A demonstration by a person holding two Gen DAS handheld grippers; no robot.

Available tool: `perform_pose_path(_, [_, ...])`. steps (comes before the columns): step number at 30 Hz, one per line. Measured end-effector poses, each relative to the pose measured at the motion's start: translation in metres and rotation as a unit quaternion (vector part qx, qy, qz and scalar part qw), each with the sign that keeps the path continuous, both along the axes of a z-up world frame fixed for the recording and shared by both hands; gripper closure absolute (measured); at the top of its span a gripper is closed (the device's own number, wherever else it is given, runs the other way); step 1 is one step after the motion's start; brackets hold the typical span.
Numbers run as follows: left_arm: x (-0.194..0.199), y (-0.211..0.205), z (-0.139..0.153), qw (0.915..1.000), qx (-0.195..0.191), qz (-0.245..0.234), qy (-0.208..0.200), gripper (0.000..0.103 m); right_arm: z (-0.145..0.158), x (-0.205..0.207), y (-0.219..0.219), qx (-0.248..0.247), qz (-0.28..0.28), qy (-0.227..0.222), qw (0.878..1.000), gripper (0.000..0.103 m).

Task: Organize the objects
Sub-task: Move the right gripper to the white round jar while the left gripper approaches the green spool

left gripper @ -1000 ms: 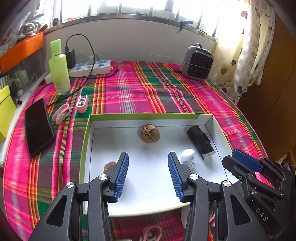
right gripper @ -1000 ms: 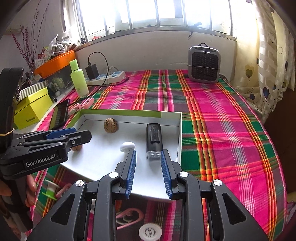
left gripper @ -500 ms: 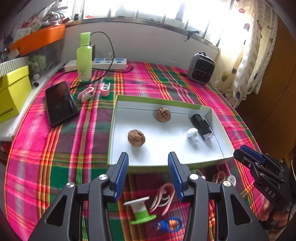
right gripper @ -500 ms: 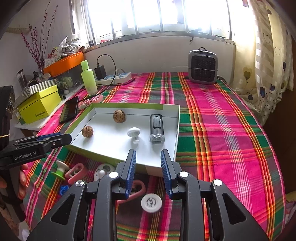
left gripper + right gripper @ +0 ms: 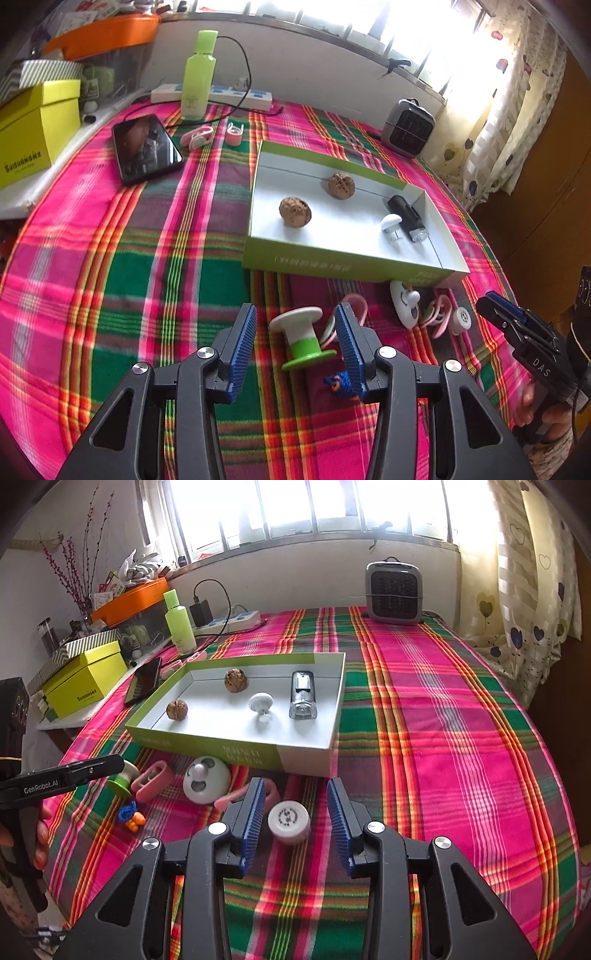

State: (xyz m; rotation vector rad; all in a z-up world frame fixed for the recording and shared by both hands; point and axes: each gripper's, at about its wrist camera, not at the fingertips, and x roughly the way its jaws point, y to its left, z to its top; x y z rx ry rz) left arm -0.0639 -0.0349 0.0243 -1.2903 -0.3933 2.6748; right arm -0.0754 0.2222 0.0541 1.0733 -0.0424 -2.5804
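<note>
- A shallow green-and-white tray [image 5: 303, 755] sits on a surface covered with a bright plaid cloth [image 5: 443, 716]. It holds two walnuts [image 5: 235, 679], a white knob and a small dark device.
- Loose items lie in a row just in front of the tray's near wall.
- The left gripper [image 5: 295, 341] has its jaws spread wide around a green-and-white spool [image 5: 301, 341]. The pads are not pressing on it.
- The right gripper [image 5: 295, 821] has its jaws opening on either side of a small white round cap [image 5: 289, 821], not touching it.
- To grasp well, each gripper should centre on its item before closing. The spool leans and could roll.
- Pink clips [image 5: 354, 306] and a blue toy [image 5: 338, 382] crowd the spool.
- Open cloth lies to the right of the tray. The tray's near wall must be cleared when lifting items in.
</note>
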Motion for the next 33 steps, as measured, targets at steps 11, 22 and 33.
perform_pose_path(11, [0.009,0.006,-0.013,0.9997,0.008,-0.01,-0.019,0.057,-0.014,0.006,-0.008,0.012,0.012,-0.016,1.0,0.067])
perform_pose_path(22, [0.005,0.009,-0.016,0.9997,0.0,-0.012,-0.021,0.057,-0.023,0.001,-0.018,0.04,0.02,-0.029,0.999,0.067])
perform_pose_path(33, [0.0,0.004,-0.016,0.9998,0.006,-0.008,-0.017,0.057,-0.026,-0.005,-0.018,0.049,0.014,-0.042,0.998,0.067])
